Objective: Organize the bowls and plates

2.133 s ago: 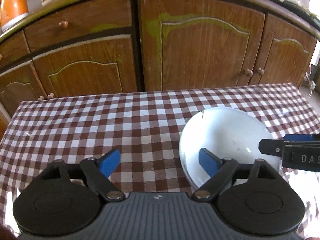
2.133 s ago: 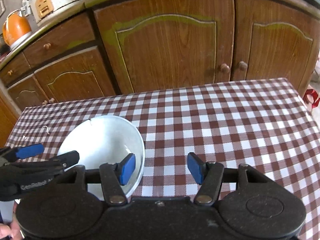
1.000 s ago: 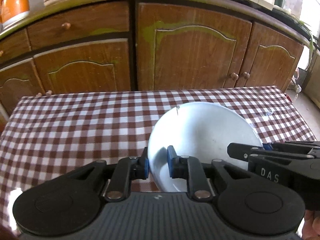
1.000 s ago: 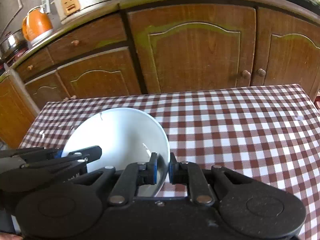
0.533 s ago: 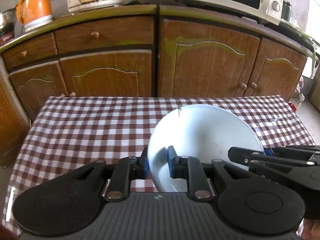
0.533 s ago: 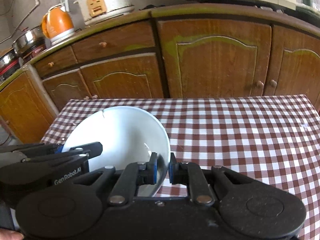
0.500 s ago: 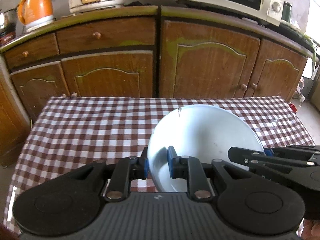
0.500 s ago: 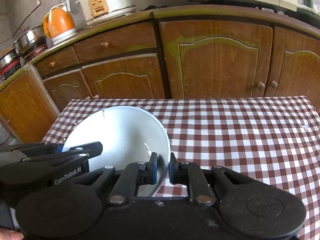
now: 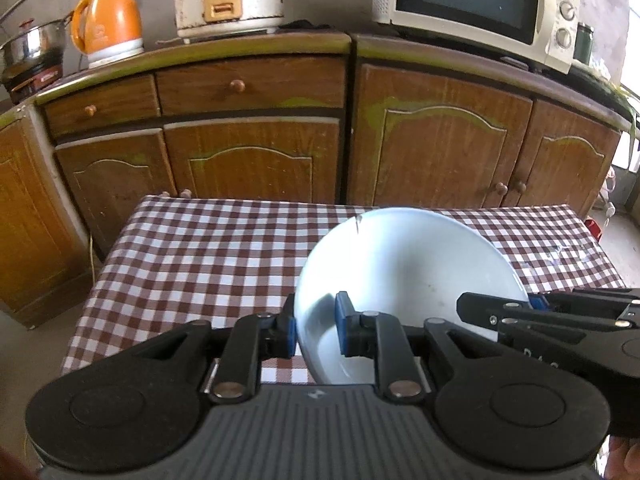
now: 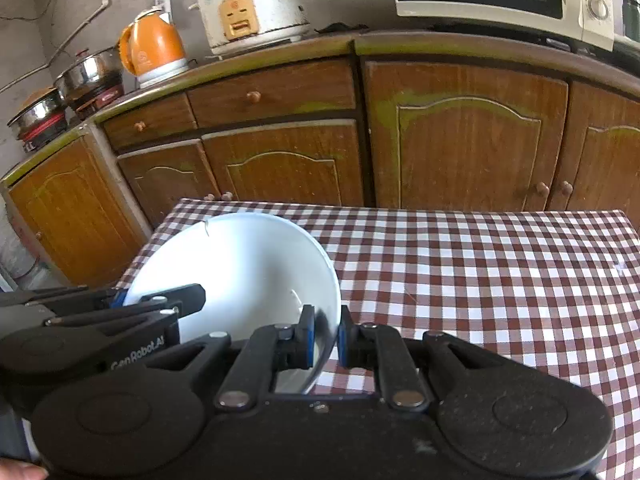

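The white bowl (image 9: pixel 408 264) has risen off the checked tablecloth (image 9: pixel 200 264) since a second ago. The left gripper (image 9: pixel 316 330) clamps its left rim, the right gripper (image 10: pixel 325 340) its right rim, holding it above the table.

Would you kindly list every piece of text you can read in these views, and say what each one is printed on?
"GenRobot.AI": on the left gripper, seen from the right wrist.
"DAS", partly cut off: on the right gripper, seen from the left wrist.
Rice cooker lettering and orange kettle logo: too blurred to read.
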`<state>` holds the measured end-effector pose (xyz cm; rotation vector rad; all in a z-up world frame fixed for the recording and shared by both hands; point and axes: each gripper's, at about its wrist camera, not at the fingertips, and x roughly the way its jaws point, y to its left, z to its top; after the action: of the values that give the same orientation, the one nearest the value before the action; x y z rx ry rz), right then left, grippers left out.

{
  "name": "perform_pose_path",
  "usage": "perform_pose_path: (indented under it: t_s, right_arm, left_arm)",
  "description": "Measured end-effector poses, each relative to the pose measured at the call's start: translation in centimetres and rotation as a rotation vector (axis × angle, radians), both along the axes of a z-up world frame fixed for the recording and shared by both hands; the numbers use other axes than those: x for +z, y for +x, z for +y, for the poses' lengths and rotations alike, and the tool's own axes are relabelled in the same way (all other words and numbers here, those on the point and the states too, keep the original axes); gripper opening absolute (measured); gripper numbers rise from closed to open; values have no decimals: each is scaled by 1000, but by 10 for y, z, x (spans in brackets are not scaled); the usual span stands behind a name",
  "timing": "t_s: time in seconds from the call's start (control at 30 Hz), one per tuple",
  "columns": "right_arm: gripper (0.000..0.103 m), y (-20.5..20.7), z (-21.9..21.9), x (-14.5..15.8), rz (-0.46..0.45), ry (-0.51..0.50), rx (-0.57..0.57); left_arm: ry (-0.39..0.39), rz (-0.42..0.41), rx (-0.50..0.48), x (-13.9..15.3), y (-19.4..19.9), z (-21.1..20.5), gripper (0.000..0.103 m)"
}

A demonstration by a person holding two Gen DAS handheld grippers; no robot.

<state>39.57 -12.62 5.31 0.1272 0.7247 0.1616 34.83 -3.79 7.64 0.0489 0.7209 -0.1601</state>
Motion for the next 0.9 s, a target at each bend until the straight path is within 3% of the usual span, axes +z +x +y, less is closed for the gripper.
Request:
perform_pose_path:
  t_s: [0.9]
  right_arm:
    - [15, -40, 46, 20, -23, -13, 52]
  left_arm:
    - [-12, -16, 55, 19, -41, 46, 20]
